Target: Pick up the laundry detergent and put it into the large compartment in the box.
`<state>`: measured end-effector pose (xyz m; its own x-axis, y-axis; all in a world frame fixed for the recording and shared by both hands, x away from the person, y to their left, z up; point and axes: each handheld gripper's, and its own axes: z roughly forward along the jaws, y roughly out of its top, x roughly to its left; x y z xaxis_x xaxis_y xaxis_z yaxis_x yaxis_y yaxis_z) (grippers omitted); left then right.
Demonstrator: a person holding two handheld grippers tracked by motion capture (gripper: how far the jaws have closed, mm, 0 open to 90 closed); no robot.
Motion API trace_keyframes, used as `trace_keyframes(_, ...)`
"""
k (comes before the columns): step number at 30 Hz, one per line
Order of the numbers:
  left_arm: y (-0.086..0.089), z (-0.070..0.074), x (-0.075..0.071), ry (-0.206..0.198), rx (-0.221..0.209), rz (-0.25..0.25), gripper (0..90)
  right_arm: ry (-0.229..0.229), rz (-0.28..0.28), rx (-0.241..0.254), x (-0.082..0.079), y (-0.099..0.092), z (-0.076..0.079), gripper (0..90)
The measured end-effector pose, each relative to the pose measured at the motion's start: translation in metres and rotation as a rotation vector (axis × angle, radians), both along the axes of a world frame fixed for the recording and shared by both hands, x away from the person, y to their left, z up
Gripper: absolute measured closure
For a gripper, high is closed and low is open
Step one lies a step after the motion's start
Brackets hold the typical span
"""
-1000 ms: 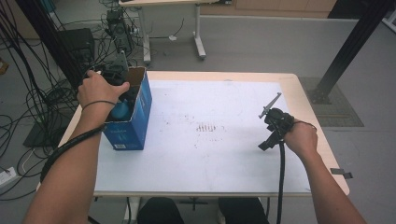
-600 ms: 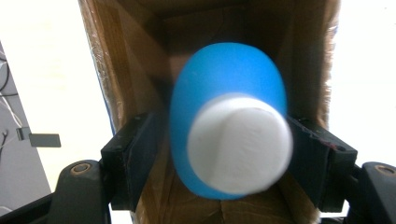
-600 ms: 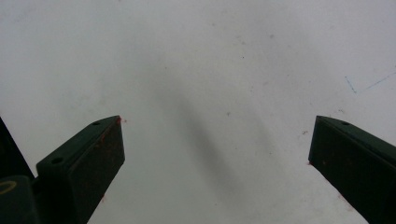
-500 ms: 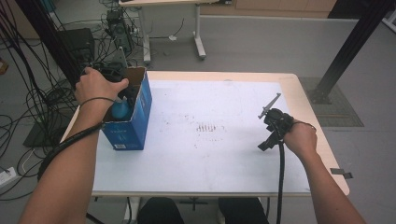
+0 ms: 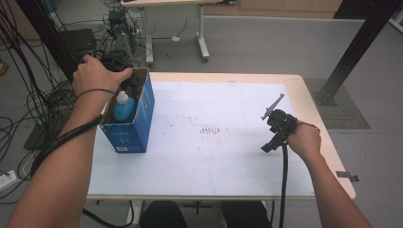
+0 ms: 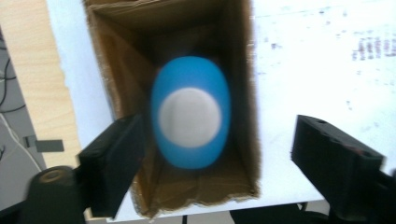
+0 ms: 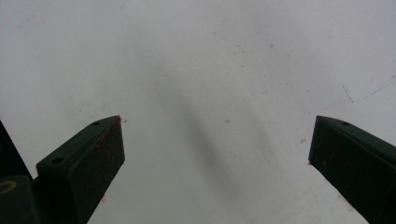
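1. The bottle (image 6: 190, 112) is blue with a white cap; it stands upright inside the box (image 5: 142, 114), its cap facing the left gripper's camera. In the high view the bottle (image 5: 123, 107) sits in the half of the box nearer the person.
2. The box is blue outside and brown cardboard inside, open at the top. It stands at the left edge of the table (image 5: 199, 171), on the white sheet that covers most of the top.
3. The left gripper (image 6: 215, 154) hangs over the open box, pointing down into it. Its jaws have just been opening; they stand apart, one on each side of the bottle, neither pad touching it. The bottle looks blurred in this view.
4. In the high view the left hand (image 5: 97, 73) sits above the far end of the box.
5. The right gripper (image 7: 217, 163) rests well apart from the box, over bare white table, jaws wide apart with nothing between them.
6. The right hand (image 5: 304, 140) holds it near the table's right edge, a black cable (image 5: 283, 185) trailing back toward the person.
7. Faint reddish marks (image 5: 211, 129) lie on the sheet between the box and the right hand.
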<state>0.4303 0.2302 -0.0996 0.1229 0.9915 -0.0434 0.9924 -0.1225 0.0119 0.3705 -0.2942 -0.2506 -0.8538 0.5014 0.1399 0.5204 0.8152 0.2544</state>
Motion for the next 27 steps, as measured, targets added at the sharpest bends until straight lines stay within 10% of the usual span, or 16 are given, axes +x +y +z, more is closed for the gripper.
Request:
trace_keyframes(19,-0.043,0.028,-0.017,-0.043,-0.019,-0.140,5.8,0.001,0.005,0.002,0.001,0.002,-0.002,3.6)
trace_keyframes(27,-0.093,0.038,-0.028,-0.035,-0.023,-0.282,5.5,-0.002,0.007,-0.001,0.001,0.004,0.001,3.6)
